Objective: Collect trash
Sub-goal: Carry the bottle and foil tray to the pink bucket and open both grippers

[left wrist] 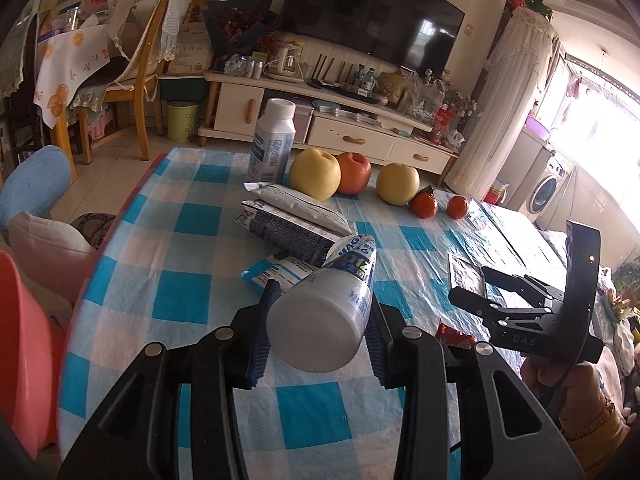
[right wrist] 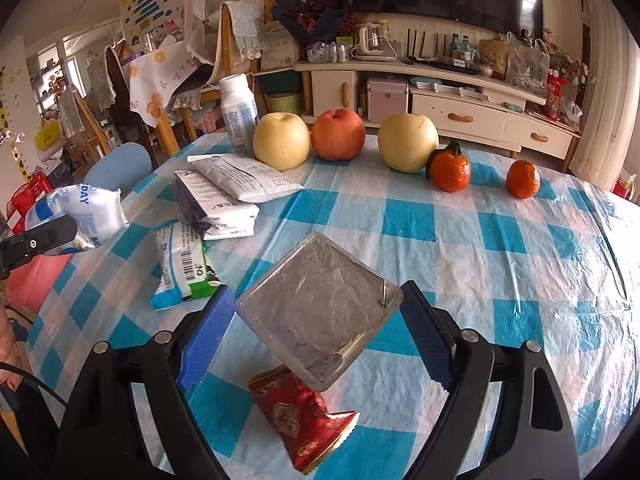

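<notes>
Plainly, the left hand-held gripper [left wrist: 316, 320] was clamped on a crumpled white plastic bottle [left wrist: 324, 312], its blue pads pressing the bottle's sides near the base, with the squashed neck end pointing away over the worktop [left wrist: 168, 240]. The right hand-held gripper [right wrist: 316, 328] held a square silver foil blister sheet [right wrist: 316, 312] by two opposite corners, its jaws set wide and the sheet tilted so one corner pointed toward the camera. Under that sheet lay a red patterned wrapper [right wrist: 304, 420] on the blue-and-white checked cloth.

Further out on the worktop sat a loose pile of flattened pouches: a white one [right wrist: 244, 176] on top of a dark-printed one [right wrist: 216, 208], and a blue-and-green one [right wrist: 180, 272] nearest the right hand-held gripper. An upright white bottle [right wrist: 238, 112] stood behind the pile, just beside a yellow apple [right wrist: 282, 140]. A red apple [right wrist: 338, 134] touched that yellow apple, and a second yellow apple [right wrist: 408, 142] stood a little apart. Two tangerines [right wrist: 450, 172] came last in the row, the smaller one [right wrist: 522, 179] set further toward the right.

In the left wrist view a person's hand [left wrist: 568, 392] gripped the right tool's handle.
</notes>
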A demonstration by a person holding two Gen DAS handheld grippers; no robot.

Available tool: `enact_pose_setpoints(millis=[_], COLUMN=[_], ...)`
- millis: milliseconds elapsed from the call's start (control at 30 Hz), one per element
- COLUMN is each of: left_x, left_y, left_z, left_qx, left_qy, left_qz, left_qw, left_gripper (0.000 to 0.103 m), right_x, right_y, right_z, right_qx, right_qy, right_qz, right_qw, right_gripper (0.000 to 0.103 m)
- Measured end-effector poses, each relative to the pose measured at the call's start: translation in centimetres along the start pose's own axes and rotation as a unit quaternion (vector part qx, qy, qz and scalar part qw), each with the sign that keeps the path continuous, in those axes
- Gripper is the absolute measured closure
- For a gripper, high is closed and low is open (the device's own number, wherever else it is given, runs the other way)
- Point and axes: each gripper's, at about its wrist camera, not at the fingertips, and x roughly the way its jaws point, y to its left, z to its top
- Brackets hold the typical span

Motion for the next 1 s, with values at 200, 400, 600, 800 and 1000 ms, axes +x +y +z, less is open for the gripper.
enact_pose_setpoints(millis=[200,400,600,800,1000], left_x=[-1.7,-3.8,-6.5,-10.1,-13.6], left_y=[2.3,4.8,8.6,15.0,21.9], left_z=[0.5,1.3,1.8,1.3,-0.3], left_qx=[-0.024,-0.046,-0.084,-0.14,-0.208], left_qy=[-0.01,-0.033,-0.056,-0.074,-0.086], left_qz=[0.012,0.024,0.053,0.105,0.166], left_qw=[0.9996,0.9981,0.9935,0.9819,0.9599], left_gripper=[0.062,0.062,0.062,0.062,0.062], right_x=[-0.8,-0.6,-1.1,-1.2,0.2], right_y=[4.5,10.2,18.6,27.2,34.8], right_z=[0.8,1.4,2.4,3.5,3.9], right_qx=[-0.031,-0.07,-0.146,-0.214,-0.28], right_qy=[-0.007,-0.006,-0.012,-0.023,-0.023], right_qz=[0.023,0.055,0.096,0.14,0.177], right_qw=[0.999,0.996,0.985,0.966,0.943], right_gripper=[0.019,0.019,0.019,0.019,0.019])
